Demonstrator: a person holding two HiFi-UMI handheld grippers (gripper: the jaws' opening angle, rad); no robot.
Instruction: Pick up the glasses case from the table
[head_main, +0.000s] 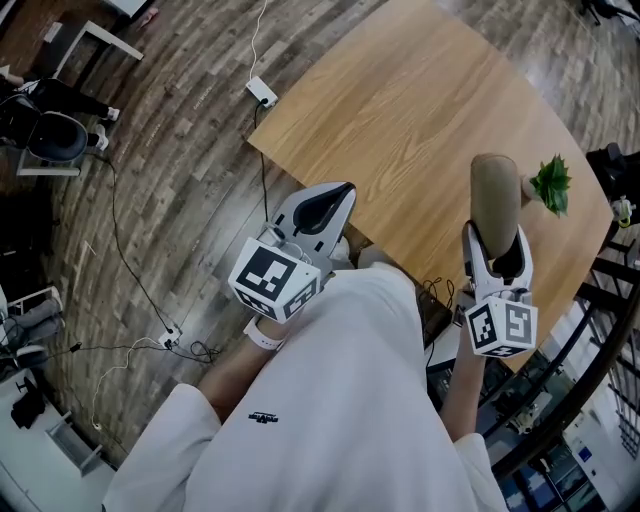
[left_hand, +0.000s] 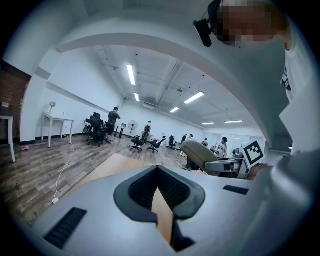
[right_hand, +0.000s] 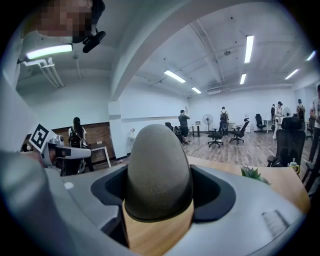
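The glasses case is a rounded olive-grey pouch. My right gripper is shut on its near end, and the case sticks out past the jaws over the right side of the wooden table. In the right gripper view the case fills the space between the black pads, with the table below it. My left gripper hovers at the table's near-left edge, shut and holding nothing. In the left gripper view its pads meet, and the held case shows off to the right.
A small green plant stands on the table just right of the case. On the floor left of the table lie a white power strip and cables. A dark railing runs along the right. People and office chairs are far off.
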